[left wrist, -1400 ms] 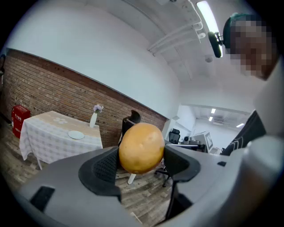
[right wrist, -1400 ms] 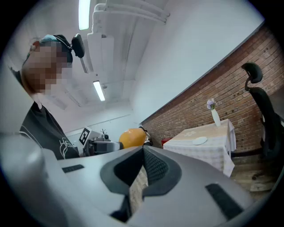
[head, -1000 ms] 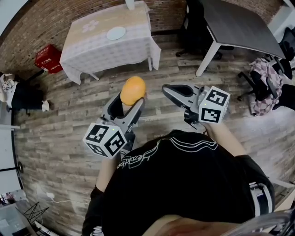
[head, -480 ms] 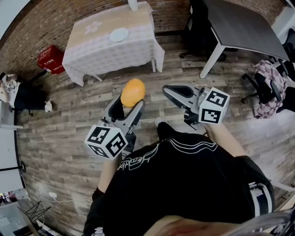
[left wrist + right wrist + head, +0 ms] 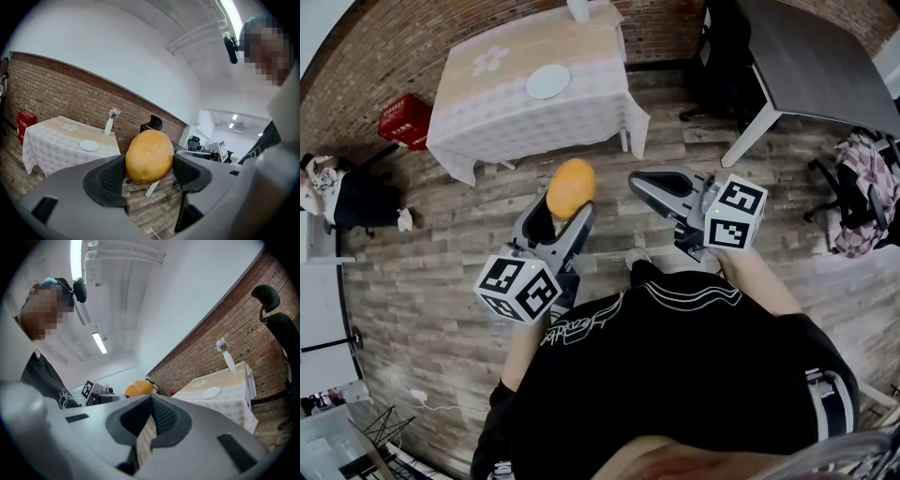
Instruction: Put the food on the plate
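A round orange-yellow piece of food point(image 5: 571, 187) sits between the jaws of my left gripper point(image 5: 562, 208), which is shut on it and held over the wooden floor. In the left gripper view the food point(image 5: 150, 156) fills the gap between both pads. A small white plate point(image 5: 547, 82) lies on a cloth-covered table point(image 5: 502, 112) well ahead; it also shows as the plate point(image 5: 89, 145) and the plate point(image 5: 211, 392). My right gripper point(image 5: 661, 187) hangs to the right of the food, shut with nothing in it; its pads point(image 5: 161, 416) meet.
A white vase point(image 5: 578, 9) stands at the table's far edge. A dark table point(image 5: 806, 52) and a black office chair point(image 5: 722, 47) are at the right. A red box point(image 5: 401, 120) and a dark bag point(image 5: 352, 199) lie left. Clothes point(image 5: 861, 183) hang far right.
The cloth-covered table and plate have slid nearer and to the right in the head view. Both grippers keep their pose, the food still held in the left one.
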A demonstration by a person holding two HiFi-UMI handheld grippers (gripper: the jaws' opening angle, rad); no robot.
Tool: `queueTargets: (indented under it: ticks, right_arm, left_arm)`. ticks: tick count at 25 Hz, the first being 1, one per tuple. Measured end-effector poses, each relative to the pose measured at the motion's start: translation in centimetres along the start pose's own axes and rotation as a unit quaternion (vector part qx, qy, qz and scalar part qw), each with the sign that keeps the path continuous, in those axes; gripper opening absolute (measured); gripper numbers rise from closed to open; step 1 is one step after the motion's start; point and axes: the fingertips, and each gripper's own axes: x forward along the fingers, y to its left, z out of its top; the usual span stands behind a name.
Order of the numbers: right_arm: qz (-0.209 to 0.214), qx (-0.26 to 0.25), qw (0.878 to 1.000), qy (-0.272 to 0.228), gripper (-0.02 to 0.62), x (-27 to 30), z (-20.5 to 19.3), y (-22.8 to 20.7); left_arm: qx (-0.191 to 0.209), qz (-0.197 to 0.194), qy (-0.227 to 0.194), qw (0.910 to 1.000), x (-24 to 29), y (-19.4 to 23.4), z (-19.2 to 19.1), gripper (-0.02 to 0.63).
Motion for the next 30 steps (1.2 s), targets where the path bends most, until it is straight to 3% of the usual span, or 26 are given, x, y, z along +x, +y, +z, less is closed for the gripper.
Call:
queueTargets:
  ticks: [11,23,30]
  right_arm:
    - [0.006,0.007,1.0,-0.002,-0.003,3.6,5.0,-10.1]
    - [0.012,-0.013,1.0,-0.005,-0.003,3.7,5.9,-10.5]
    - [-0.008,0.0,1.0,0.0,-0.003,6.5,5.9,-13.8]
  left_arm:
    - [-0.001,0.016,0.004,0.9999,8.8,5.7,4.8,0.313]
    - [0.008,0.018,-0.016,0.9997,9.8,6.2,5.7,0.313]
    - [-0.002,0.019,-0.008,0.9998,11.8,10.7,6.7,0.313]
